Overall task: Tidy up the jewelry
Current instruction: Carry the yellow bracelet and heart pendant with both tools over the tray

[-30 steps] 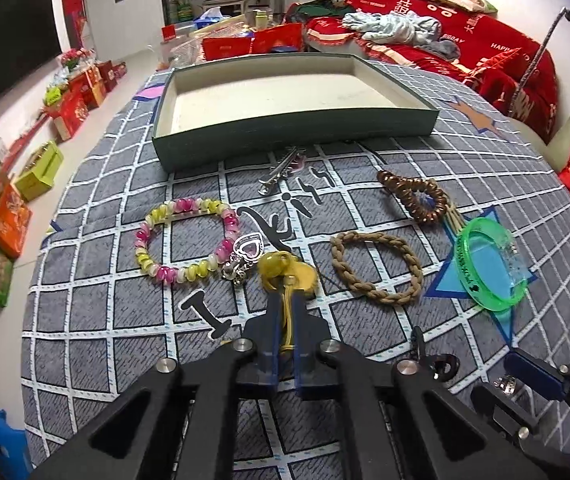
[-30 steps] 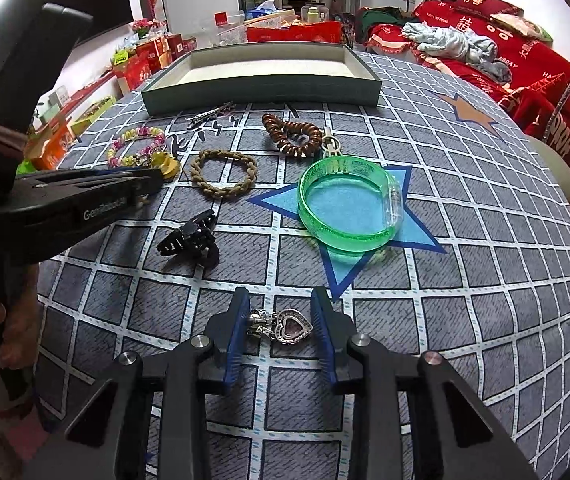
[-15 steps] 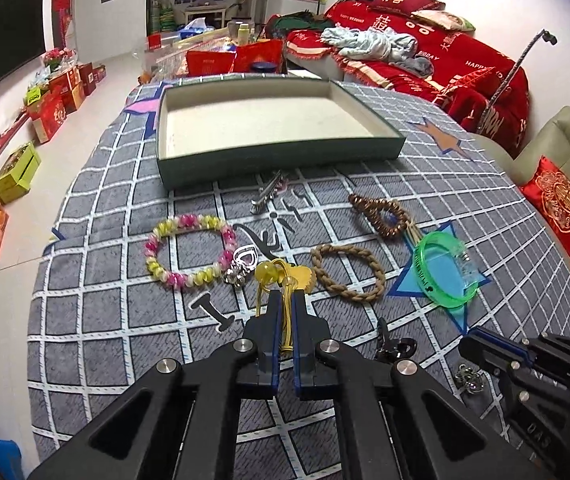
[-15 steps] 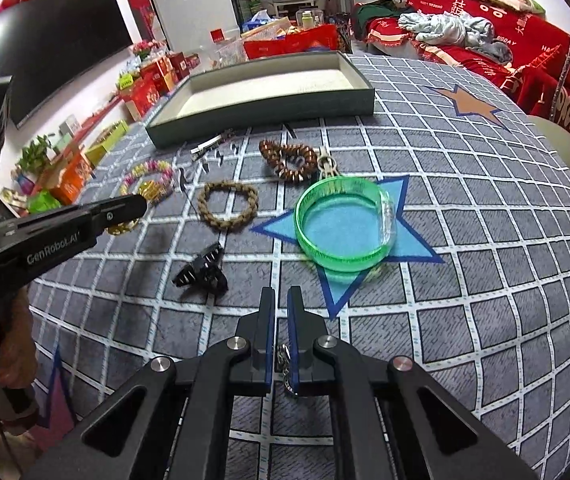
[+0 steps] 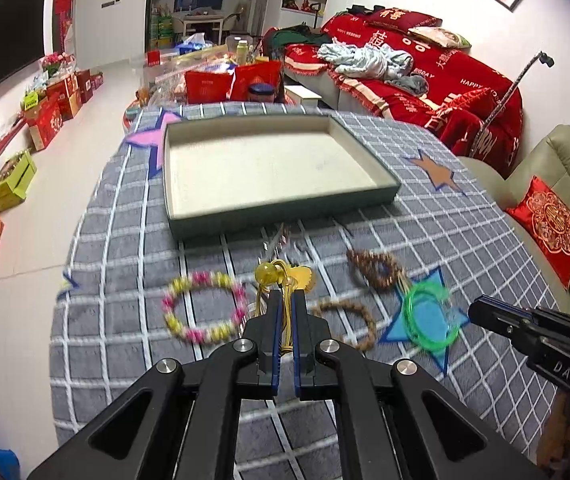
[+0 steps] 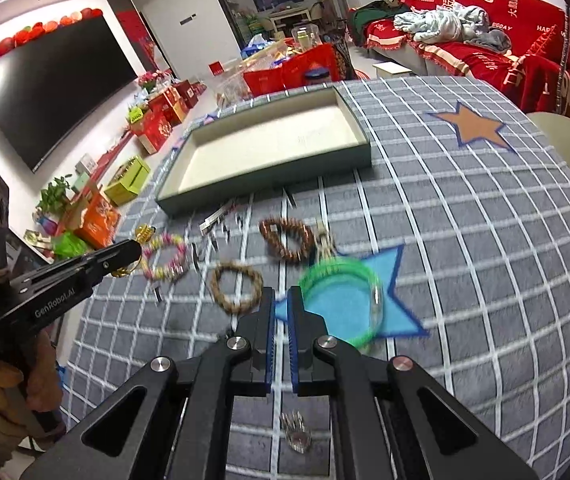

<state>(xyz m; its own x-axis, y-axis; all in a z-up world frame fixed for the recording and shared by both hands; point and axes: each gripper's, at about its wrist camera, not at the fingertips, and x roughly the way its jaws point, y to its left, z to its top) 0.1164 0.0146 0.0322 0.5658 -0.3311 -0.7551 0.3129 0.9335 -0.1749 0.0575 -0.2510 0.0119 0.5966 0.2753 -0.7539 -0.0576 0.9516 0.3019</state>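
grey checked cloth with white grid lines covers the table, with coloured star patches sewn or printed on it. task judged barely begun: the shallow rectangular tray, dark green outside and cream inside, sits toward the far edge and holds nothing that can be seen.

left gripper: jaws pressed nearly together, pinching the yellow bead necklace by its thin cord; a translucent amber bead and a gold-coloured leaf-shaped piece stand just past the fingertips, raised off the cloth. judged to be the first item in transit to the tray.

right gripper: jaws close together with a narrow gap; a small silvery heart pendant hangs below them on a fine chain. whether the chain is truly clamped cannot be told from these views, though it looks likely.

left on the cloth, between the tray and the near edge:
- pink and yellow bead bracelet, glossy round beads, loop open and flat.
- braided tan bracelet, rope-like weave, matte.
- brown bead bracelet, small dark wooden-looking beads, doubled, with a pale tassel.
- green bangle, rigid translucent plastic, lying on the blue star.
- metal hair clip, slim and silvery, just in front of the tray's near wall.

all five are blurred; finer detail not confirmed.
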